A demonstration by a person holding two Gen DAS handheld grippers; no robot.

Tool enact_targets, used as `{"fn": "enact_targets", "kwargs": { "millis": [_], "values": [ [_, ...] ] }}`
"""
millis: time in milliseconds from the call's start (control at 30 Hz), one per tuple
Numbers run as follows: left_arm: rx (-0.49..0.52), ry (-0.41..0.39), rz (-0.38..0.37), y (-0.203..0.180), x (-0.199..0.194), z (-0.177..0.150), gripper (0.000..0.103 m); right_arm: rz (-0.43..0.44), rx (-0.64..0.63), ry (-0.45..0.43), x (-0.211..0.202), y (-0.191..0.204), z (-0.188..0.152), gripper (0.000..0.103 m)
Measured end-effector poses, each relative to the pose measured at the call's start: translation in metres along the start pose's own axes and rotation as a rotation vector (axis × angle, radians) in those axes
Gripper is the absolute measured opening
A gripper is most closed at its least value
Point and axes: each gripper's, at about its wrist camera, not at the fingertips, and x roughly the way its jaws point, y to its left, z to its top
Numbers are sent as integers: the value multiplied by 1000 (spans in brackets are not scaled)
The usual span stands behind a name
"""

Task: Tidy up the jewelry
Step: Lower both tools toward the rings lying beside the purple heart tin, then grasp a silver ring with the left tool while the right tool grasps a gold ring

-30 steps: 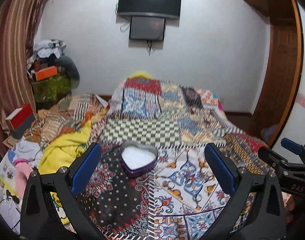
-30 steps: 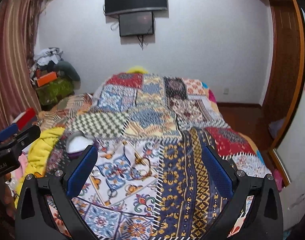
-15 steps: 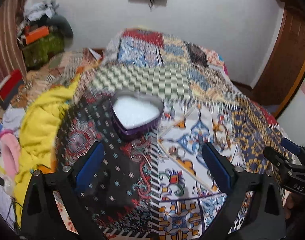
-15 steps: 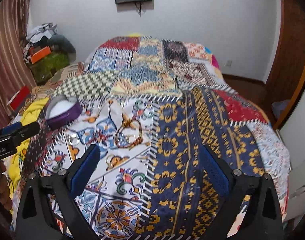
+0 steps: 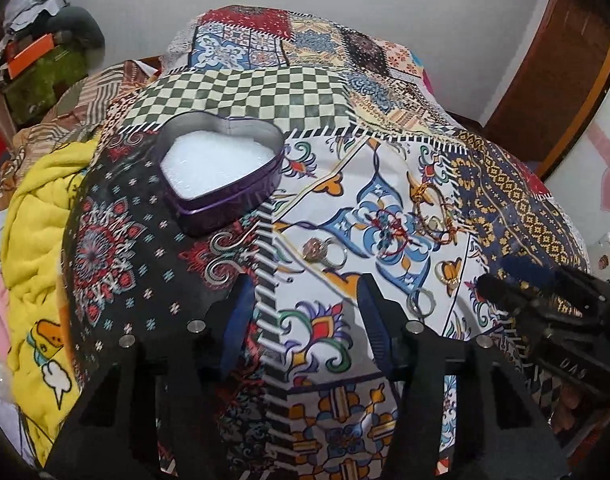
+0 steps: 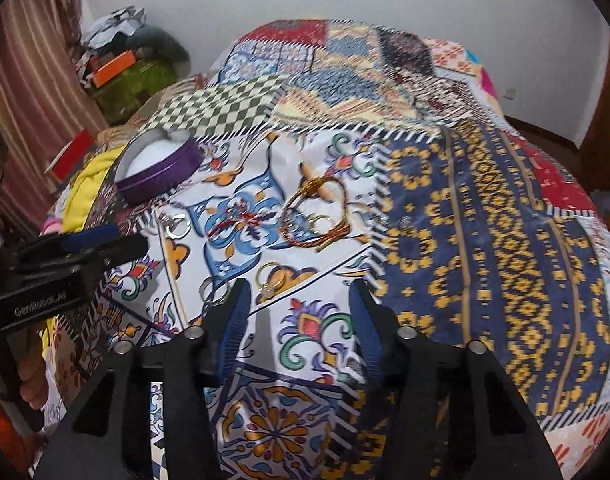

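Note:
A purple heart-shaped tin (image 5: 221, 170) with white lining lies open on the patterned bedspread; it also shows in the right wrist view (image 6: 159, 170). Several rings and bracelets lie loose on the white floral patch: a stone ring (image 5: 325, 250), a silver ring (image 5: 421, 303), a gold ring (image 5: 447, 274), a gold bracelet (image 6: 317, 216), a red thread bracelet (image 6: 235, 220). My left gripper (image 5: 305, 300) is open and empty, just short of the stone ring. My right gripper (image 6: 299, 304) is open and empty, near a gold ring (image 6: 271, 276) and a silver ring (image 6: 213, 292).
A yellow blanket (image 5: 33, 216) and clothes are heaped at the bed's left edge. Boxes and bags (image 6: 121, 68) are piled in the far left corner. A wooden door (image 5: 553, 72) stands at the right. The bedspread (image 6: 485, 220) stretches to the right.
Both grippers have tilted down and come closer to the bed, and their jaws have narrowed from wide open. The rings and bracelets have come into clear view.

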Motion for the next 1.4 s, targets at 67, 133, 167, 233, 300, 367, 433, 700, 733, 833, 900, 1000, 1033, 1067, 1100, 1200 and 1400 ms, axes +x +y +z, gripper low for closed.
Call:
{"fn": "enact_targets", "kwargs": {
  "millis": [67, 133, 167, 233, 300, 367, 433, 700, 733, 833, 900, 1000, 1033, 1067, 1100, 1200, 1400],
  "values": [
    [10, -4, -12, -2, 2, 3, 48, 11, -7, 11, 3, 2, 0, 43],
    [20, -3, -24, -5, 4, 5, 47, 19, -12, 23, 7, 4, 2, 42],
    [25, -1, -26, -5, 6, 6, 46, 21, -14, 28, 9, 5, 2, 42],
    [31, 6, -27, -7, 12, 7, 45, 29, -19, 42, 13, 6, 2, 36],
    [29, 16, -29, -6, 17, 7, 44, 34, -23, 62, 19, 7, 1, 34],
    [26, 20, -34, -5, 21, 8, 42, 37, -22, 73, 24, 7, 0, 32],
    [29, 18, -42, -4, 24, 9, 42, 41, -18, 71, 24, 6, 0, 31],
    [44, 19, -48, -6, 34, 12, 37, 36, -20, 61, 25, 5, 1, 13],
    [48, 19, -42, -6, 36, 12, 34, 35, -21, 59, 24, 5, 0, 13],
    [62, 12, -17, -8, 39, 13, 25, 30, -26, 55, 26, 6, 1, 12],
    [61, 10, -14, -8, 40, 13, 15, 31, -24, 55, 25, 6, 1, 12],
    [52, 10, -20, -6, 39, 14, 14, 35, -18, 56, 24, 6, 1, 12],
    [50, 9, -22, -6, 38, 14, 13, 34, -17, 56, 23, 6, 1, 12],
    [49, 9, -24, -6, 36, 14, 13, 33, -17, 56, 22, 6, 1, 12],
    [49, 9, -25, -6, 35, 14, 13, 31, -17, 55, 21, 6, 1, 12],
    [50, 3, -25, -6, 28, 12, 13, 29, -18, 42, 15, 7, 3, 12],
    [42, -35, -21, -6, 8, 15, 13, 16, -27, -5, -3, 11, 13, 12]
  ]
}}
